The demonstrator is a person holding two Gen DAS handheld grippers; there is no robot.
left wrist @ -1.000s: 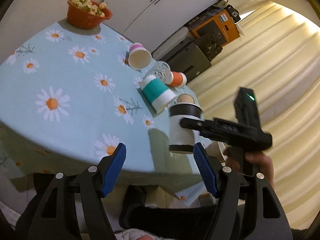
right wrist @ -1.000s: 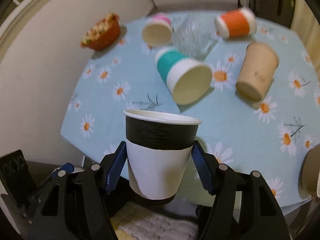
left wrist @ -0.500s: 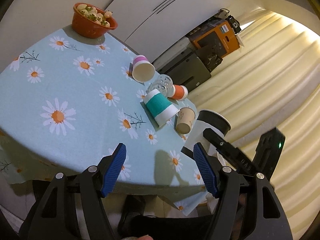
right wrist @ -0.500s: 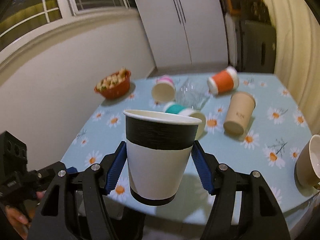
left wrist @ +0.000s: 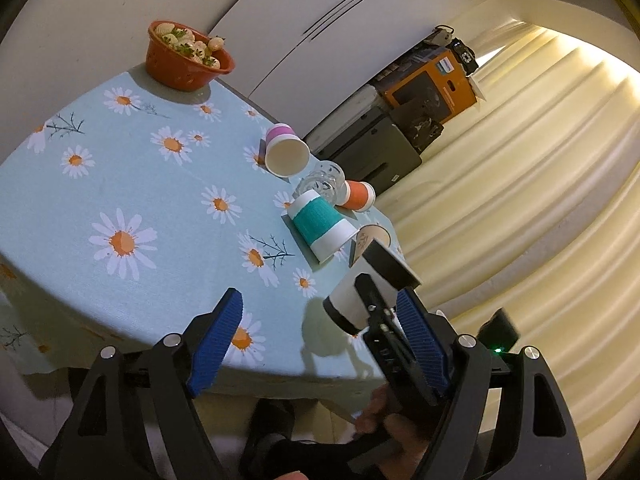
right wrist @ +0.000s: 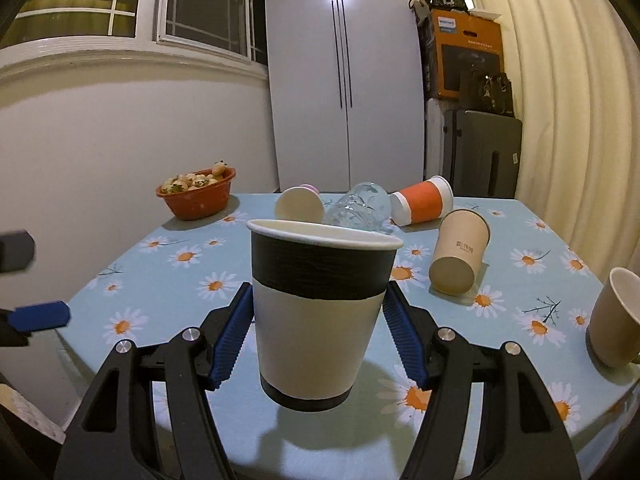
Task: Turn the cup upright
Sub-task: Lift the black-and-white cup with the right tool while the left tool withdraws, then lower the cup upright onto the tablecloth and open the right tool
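My right gripper is shut on a white paper cup with a black band. The cup is upright, mouth up, held just above the near edge of the daisy tablecloth table. In the left wrist view the same cup shows held by the right gripper at the table's near right edge. My left gripper is open and empty, in front of the table edge to the left of that cup.
Several cups lie on their sides: tan, orange, pink, teal. A clear glass lies among them. An orange bowl of food stands far left. A tan mug stands at the right edge.
My right gripper has tilted level with the cup, which stays upright, and moved lower toward the table's near edge. My left gripper has stayed open and shifted slightly.
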